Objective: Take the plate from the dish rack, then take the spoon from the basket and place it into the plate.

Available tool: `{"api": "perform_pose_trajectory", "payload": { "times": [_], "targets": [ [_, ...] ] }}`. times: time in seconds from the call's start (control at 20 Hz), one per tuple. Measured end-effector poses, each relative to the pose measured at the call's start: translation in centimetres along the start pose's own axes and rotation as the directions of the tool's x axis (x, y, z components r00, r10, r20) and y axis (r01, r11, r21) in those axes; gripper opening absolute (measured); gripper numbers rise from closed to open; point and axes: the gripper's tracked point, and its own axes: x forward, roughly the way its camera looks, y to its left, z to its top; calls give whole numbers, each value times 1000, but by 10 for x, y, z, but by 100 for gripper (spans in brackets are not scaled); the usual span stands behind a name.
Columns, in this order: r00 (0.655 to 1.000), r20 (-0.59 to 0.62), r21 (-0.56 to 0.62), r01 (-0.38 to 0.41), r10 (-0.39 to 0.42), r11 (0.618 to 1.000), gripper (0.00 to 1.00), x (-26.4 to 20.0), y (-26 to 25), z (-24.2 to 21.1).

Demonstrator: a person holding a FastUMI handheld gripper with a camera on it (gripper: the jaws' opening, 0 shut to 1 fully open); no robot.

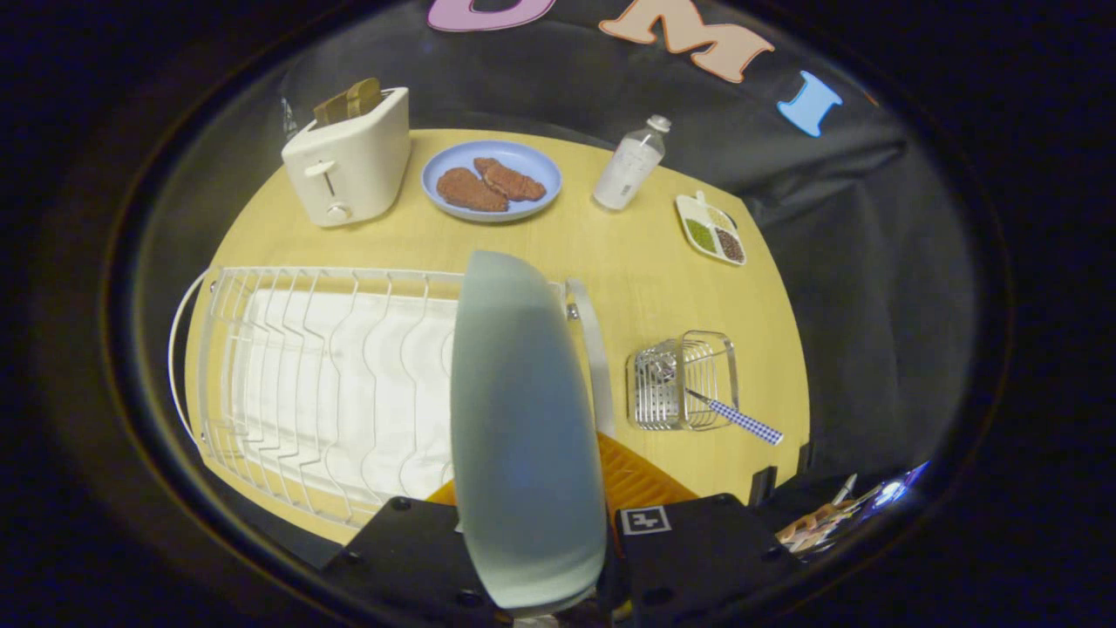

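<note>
A pale blue-green plate (523, 427) stands on edge between my fingers, held up above the white wire dish rack (323, 384). My gripper (534, 545) is shut on the plate's lower rim, one finger on each face. To the right of the rack a small metal wire basket (684, 379) sits on the wooden table (636, 279). The spoon (724, 410) lies in the basket, its bowl inside and its blue checked handle sticking out over the near rim.
Beyond the rack stand a white toaster (353, 161) with bread in it, a blue plate (491, 180) with two brown patties, a clear bottle (629, 164), and a small divided dish (711, 228) of grains at the far right. An orange mat (641, 480) lies beside the rack.
</note>
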Motion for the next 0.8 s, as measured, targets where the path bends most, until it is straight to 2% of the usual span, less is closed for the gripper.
{"api": "perform_pose_trajectory", "payload": {
  "times": [0.15, 0.4, 0.55, 0.8],
  "targets": [
    [996, -5, 39, -91, 92, 995, 100, 1, -4, 2],
    [998, 22, 2, -66, 66, 998, 100, -1, -7, 6],
    [998, 51, -92, 29, -25, 995, 100, -10, -30, 16],
    [989, 148, -15, -12, 14, 1000, 100, -57, -40, 28]
  ]
}}
